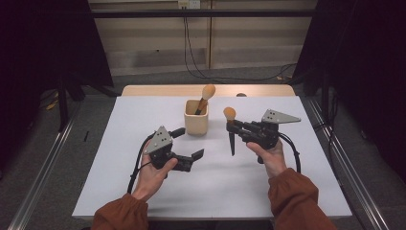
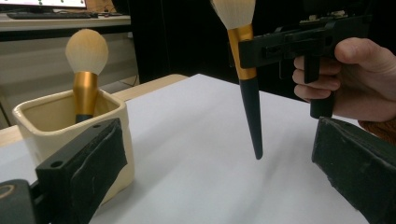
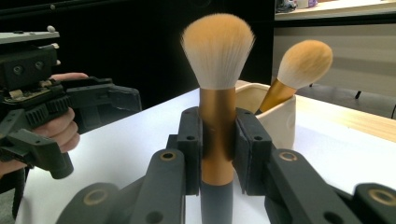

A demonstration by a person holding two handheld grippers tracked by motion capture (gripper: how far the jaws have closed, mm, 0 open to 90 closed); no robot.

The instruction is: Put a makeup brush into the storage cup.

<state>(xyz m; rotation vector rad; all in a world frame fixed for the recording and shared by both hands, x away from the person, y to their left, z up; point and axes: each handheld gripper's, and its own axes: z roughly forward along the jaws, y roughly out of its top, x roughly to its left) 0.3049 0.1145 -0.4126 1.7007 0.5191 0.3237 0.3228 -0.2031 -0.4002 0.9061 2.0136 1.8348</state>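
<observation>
The right tongs (image 1: 233,125) were clamped on a brush (image 1: 231,128) by its gold ferrule, holding it upright above the white worktop (image 1: 287,191), bristles up and the dark pointed handle hanging down clear of the surface. In the right gripper view the two pads pressed the ferrule (image 3: 217,140) from both sides. Just beside it, toward the far edge, stood a cream cup (image 1: 196,123) with a second brush (image 1: 205,97) leaning inside, head up. The left tongs (image 1: 187,147) stood wide open and empty, near the cup's front, jaws well apart with nothing between them.
</observation>
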